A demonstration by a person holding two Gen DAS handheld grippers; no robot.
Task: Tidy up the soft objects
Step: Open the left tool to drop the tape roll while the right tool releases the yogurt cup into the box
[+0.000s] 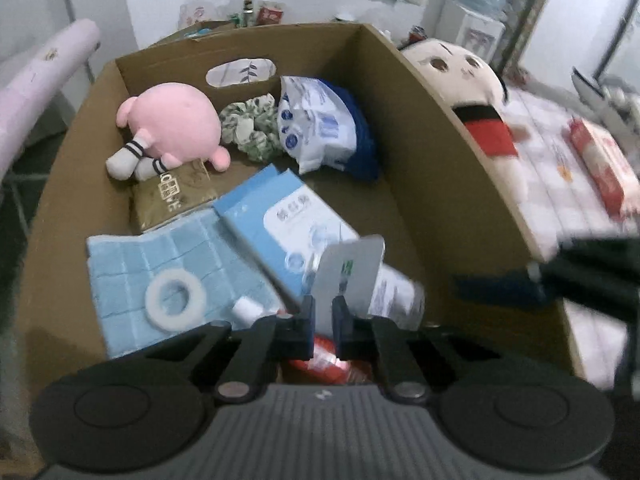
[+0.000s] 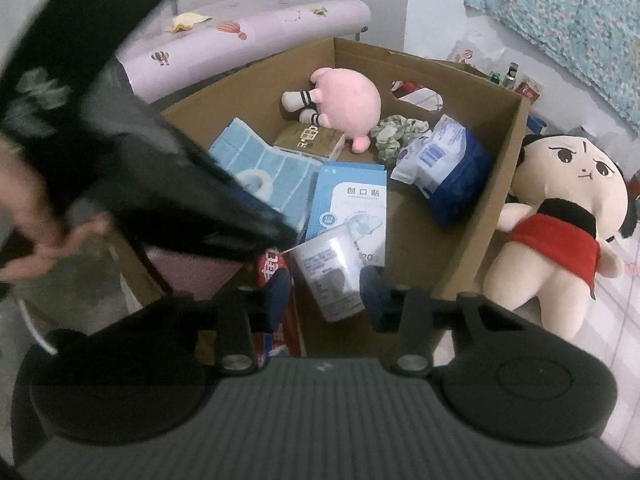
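A cardboard box [image 1: 420,120] holds a pink plush [image 1: 176,128], a green scrunchie [image 1: 248,124], a blue-and-white soft pack [image 1: 316,120], a blue cloth [image 1: 160,256] and a blue plaster box [image 1: 272,216]. My left gripper [image 1: 324,312] is shut on the flat crimped end of a white tube [image 1: 352,272] above the box's near side. In the right wrist view the tube [image 2: 328,276] lies between my right gripper's [image 2: 326,296] fingers, with small gaps on both sides, so that gripper is open. A big round-headed doll [image 2: 568,208] in a red dress leans outside the box's right wall.
A white tape roll [image 1: 173,294] lies on the blue cloth. A brown tissue pack [image 1: 172,196] sits under the plush, and a red pack [image 1: 324,356] lies below the tube. A red-and-white pack [image 1: 604,168] rests on the checked surface at right. A hand [image 2: 40,232] grips the left tool.
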